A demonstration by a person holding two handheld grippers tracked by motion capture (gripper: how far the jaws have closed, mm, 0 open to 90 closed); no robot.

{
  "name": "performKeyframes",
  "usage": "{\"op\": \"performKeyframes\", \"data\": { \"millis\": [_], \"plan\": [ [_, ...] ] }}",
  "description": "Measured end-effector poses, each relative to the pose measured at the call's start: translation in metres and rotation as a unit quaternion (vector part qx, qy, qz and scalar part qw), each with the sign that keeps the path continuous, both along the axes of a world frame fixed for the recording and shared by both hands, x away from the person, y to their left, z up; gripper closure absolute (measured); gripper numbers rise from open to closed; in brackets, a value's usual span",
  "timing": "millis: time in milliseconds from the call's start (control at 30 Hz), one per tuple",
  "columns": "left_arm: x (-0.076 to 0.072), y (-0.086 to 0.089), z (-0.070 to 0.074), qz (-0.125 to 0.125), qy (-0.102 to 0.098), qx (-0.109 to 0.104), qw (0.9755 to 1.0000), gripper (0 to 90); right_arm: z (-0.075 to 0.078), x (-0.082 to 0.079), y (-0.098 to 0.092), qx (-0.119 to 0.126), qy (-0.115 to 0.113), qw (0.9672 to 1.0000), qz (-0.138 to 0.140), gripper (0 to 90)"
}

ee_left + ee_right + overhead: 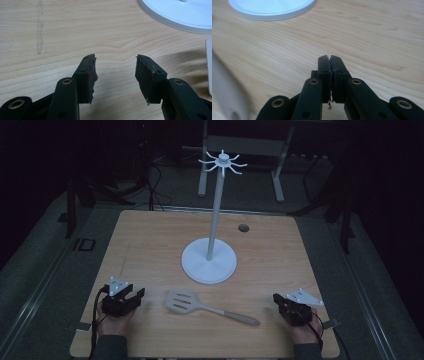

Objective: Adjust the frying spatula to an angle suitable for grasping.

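A white slotted spatula (200,304) with a pale handle lies flat near the table's front edge, blade to the left. Behind it stands a white hook stand (209,262) with a round base, a tall pole and a ring of hooks (222,162) on top. My left gripper (134,296) rests at the front left, open and holding nothing (115,72). The stand's base (180,15) and the spatula's edge (209,65) show in the left gripper view. At the front right sits my right gripper (278,299), shut on nothing (329,58), with the stand's base (272,7) farther ahead of it.
The wooden table (150,240) has a small dark hole (243,227) at the back right. A faint scuff mark (39,30) runs along the wood. Dark floor, cables and a metal frame (240,150) lie beyond the table's far edge.
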State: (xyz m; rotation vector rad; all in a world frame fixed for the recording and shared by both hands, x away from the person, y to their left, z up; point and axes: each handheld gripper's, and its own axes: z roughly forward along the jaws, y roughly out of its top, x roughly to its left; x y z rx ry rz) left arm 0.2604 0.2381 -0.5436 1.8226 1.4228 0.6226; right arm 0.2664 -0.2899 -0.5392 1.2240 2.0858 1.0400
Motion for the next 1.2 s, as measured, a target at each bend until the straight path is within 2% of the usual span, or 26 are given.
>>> {"op": "performKeyframes", "data": {
  "millis": [33, 67, 267, 500, 567, 733, 767, 800, 833, 900, 1067, 1167, 1200],
  "plan": [
    [0.000, 0.000, 0.000, -0.001, 0.001, 0.000, 1.0000, 50.7, 0.001, -0.001, 0.002, 0.000, 0.002, 0.9999, 0.010, 87.6],
    [0.000, 0.000, 0.000, -0.003, 0.002, 0.001, 1.0000, 50.9, 0.002, -0.003, 0.007, 0.003, 0.004, 0.9995, 0.033, 88.9],
    [0.000, 0.000, 0.000, -0.007, 0.001, -0.003, 1.0000, 51.7, 0.005, -0.009, 0.018, -0.003, 0.002, 0.9982, 0.060, 89.5],
    [0.000, -0.003, 0.000, -0.012, 0.001, 0.005, 0.9999, 51.5, 0.004, -0.019, 0.029, 0.017, 0.008, 0.9956, 0.092, 88.6],
    [0.000, -0.002, 0.001, -0.012, 0.001, 0.005, 0.9999, 51.5, 0.004, -0.019, 0.029, 0.017, 0.008, 0.9956, 0.092, 88.6],
    [0.000, -0.002, 0.001, -0.010, 0.001, 0.004, 0.9999, 51.5, 0.002, -0.030, 0.040, 0.011, 0.016, 0.9913, 0.130, 89.3],
    [0.000, -0.002, 0.001, -0.010, 0.001, 0.004, 0.9999, 51.5, 0.002, -0.030, 0.040, 0.011, 0.016, 0.9913, 0.130, 89.3],
    [0.000, -0.002, 0.001, -0.012, 0.001, 0.005, 0.9999, 51.5, 0.001, -0.037, 0.046, 0.010, 0.022, 0.9888, 0.147, 89.3],
    [0.000, -0.002, 0.001, -0.012, 0.001, 0.005, 0.9999, 51.5, 0.001, -0.037, 0.046, 0.010, 0.022, 0.9888, 0.147, 89.3],
    [0.000, -0.003, 0.001, -0.013, 0.002, 0.006, 0.9999, 51.5, 0.000, -0.043, 0.052, 0.002, 0.026, 0.9862, 0.163, 89.3],
    [0.001, -0.003, 0.000, -0.013, 0.010, 0.009, 0.9998, 51.5, -0.004, -0.051, 0.057, -0.006, 0.037, 0.9835, 0.177, 89.3],
    [0.001, -0.003, -0.001, -0.013, 0.011, 0.008, 0.9998, 51.5, -0.004, -0.051, 0.057, -0.007, 0.038, 0.9833, 0.178, 89.3],
    [0.001, -0.003, -0.001, -0.013, 0.012, 0.009, 0.9998, 51.5, -0.007, -0.052, 0.058, -0.012, 0.045, 0.9814, 0.186, 89.3]
  ]
}}
